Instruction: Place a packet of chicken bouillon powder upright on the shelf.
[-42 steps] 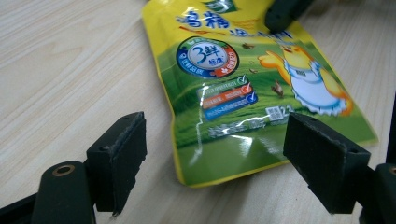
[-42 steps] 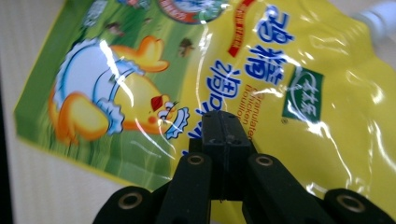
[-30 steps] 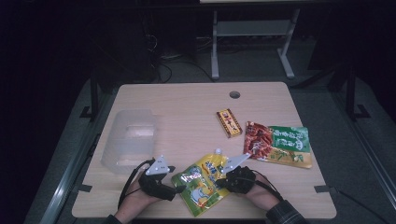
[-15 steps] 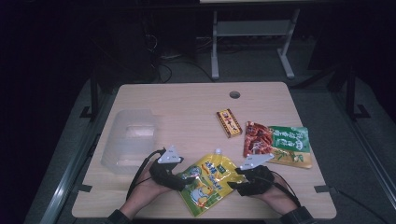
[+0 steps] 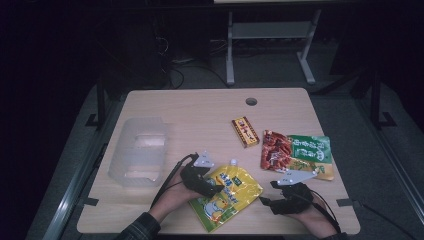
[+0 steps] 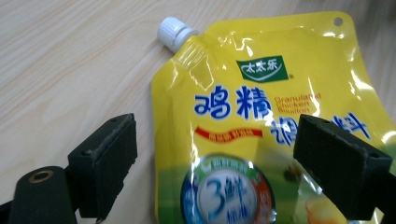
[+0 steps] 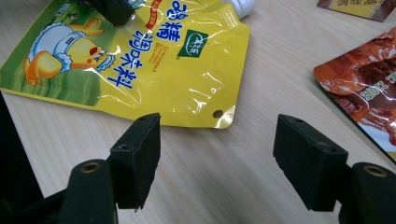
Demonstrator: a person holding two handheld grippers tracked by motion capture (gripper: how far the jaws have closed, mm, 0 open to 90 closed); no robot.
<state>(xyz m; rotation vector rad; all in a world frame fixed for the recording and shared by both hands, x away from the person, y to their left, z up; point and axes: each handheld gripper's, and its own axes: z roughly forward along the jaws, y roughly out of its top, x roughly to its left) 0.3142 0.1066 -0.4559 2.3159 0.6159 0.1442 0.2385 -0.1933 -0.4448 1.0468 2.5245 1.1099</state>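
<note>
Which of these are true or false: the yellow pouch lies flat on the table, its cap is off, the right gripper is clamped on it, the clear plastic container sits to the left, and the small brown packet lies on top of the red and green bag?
1. The yellow pouch lies flat on the table. True.
2. Its white cap is off. False: it is screwed on the spout.
3. The right gripper is clamped on the pouch. False: its jaws stand open over bare table, having just been opening, with nothing between them.
4. The clear plastic container sits to the left. True.
5. The small brown packet lies on the red and green bag. False: they lie apart.
</note>
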